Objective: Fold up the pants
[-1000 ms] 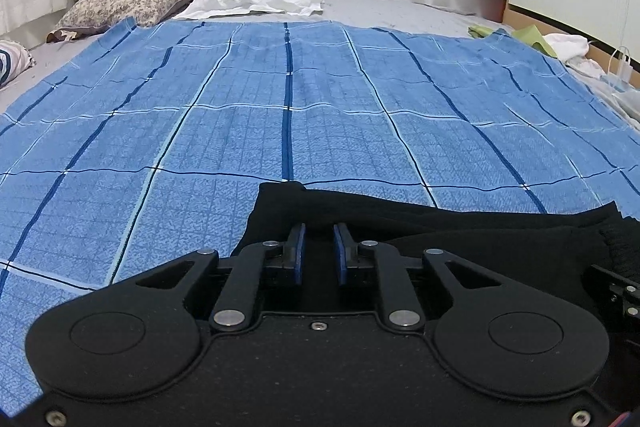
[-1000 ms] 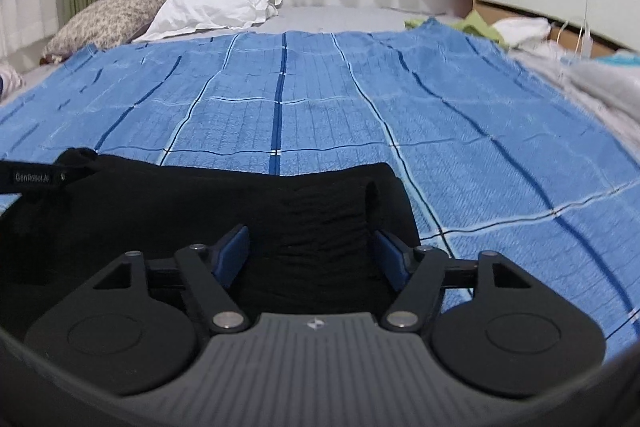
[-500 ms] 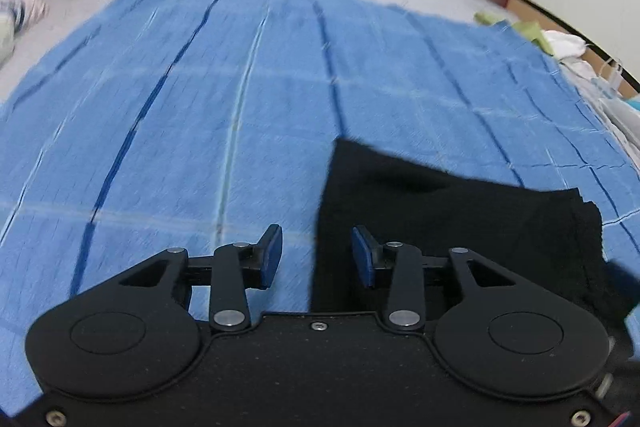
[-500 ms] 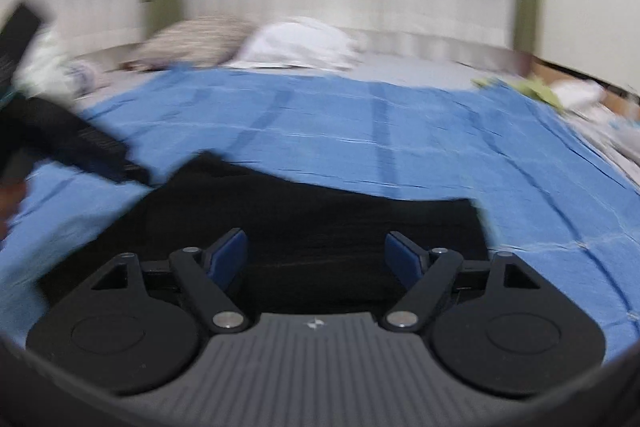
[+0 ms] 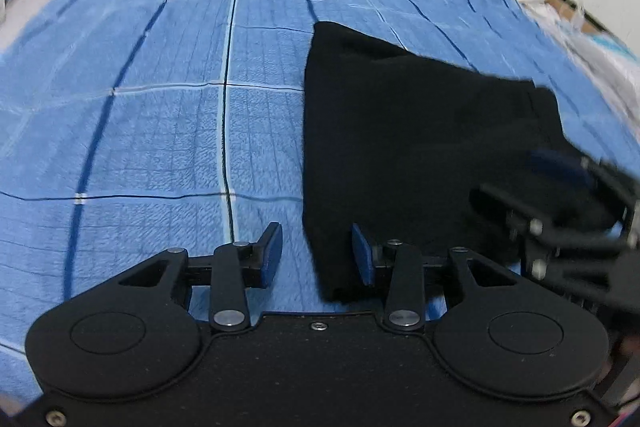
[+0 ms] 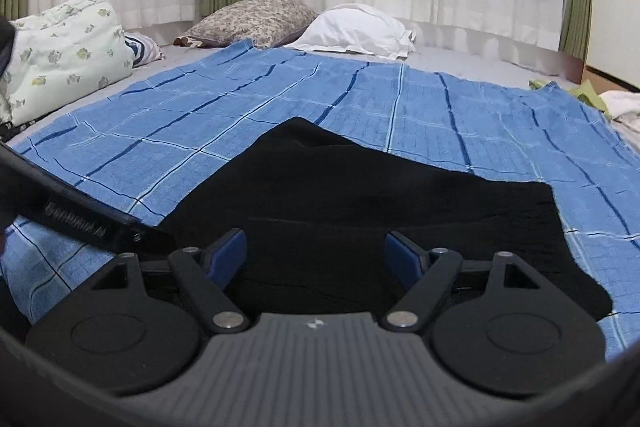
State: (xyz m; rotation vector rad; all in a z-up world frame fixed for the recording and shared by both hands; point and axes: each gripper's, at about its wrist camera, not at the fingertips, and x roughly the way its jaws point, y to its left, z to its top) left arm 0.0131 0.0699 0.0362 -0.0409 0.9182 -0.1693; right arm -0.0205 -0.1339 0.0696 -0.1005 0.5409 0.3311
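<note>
The black pants lie folded into a flat block on the blue checked blanket. They also show in the right wrist view. My left gripper is open and empty, hovering over the near left edge of the pants. My right gripper is open and empty, above the near side of the pants. The right gripper also shows blurred at the right edge of the left wrist view. The left gripper's body crosses the left side of the right wrist view.
The blue blanket covers the bed. A patterned pillow and a white pillow lie at the head, with a floral cushion at the left. Green and white clothes lie at the right edge.
My left gripper has opened, let go of the pants and drawn back upward and to the left. My right gripper stayed open and lifted back. The pants now lie flat.
</note>
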